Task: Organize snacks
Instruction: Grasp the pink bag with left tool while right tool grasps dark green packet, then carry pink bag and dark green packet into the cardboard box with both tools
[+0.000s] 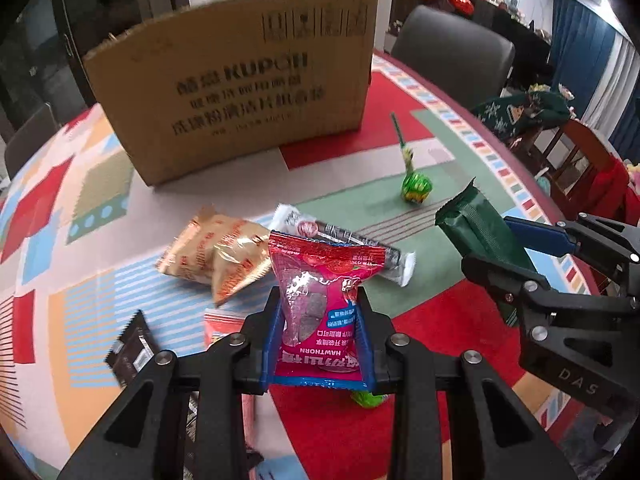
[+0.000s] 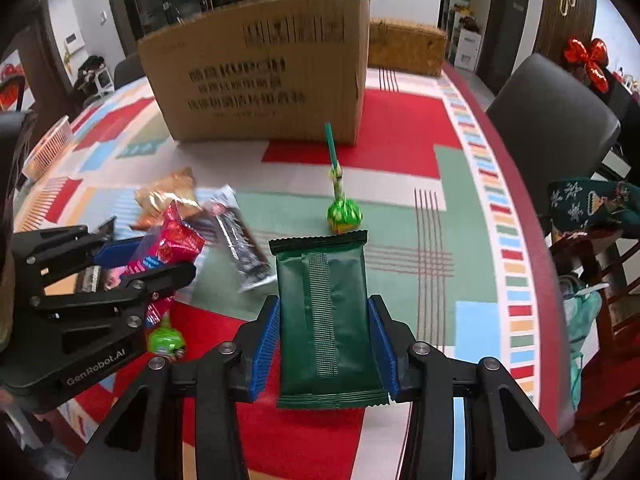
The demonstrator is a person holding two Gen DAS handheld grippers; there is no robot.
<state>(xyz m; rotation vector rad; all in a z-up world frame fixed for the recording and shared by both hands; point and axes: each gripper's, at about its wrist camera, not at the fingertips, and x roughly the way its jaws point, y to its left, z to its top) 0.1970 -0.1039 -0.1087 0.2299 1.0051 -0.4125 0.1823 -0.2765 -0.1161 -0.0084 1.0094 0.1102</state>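
My left gripper (image 1: 320, 308) is shut on a pink hawthorn snack packet (image 1: 320, 292) and holds it above the table; it also shows in the right wrist view (image 2: 168, 248). My right gripper (image 2: 324, 320) is shut on a dark green wrapper bar (image 2: 324, 304), seen at the right of the left wrist view (image 1: 484, 236). A large cardboard box (image 1: 240, 84) stands behind on the table (image 2: 400, 128). On the cloth lie a green lollipop (image 1: 416, 188), a gold packet (image 1: 216, 252), a grey-white bar (image 1: 360, 244) and a black packet (image 1: 128, 352).
A second green lollipop (image 2: 166, 340) lies near the front edge under the left gripper. Dark chairs (image 2: 552, 120) stand at the table's right side. A smaller brown box (image 2: 406, 46) sits behind the big box. A white rack (image 2: 48, 148) lies at the left.
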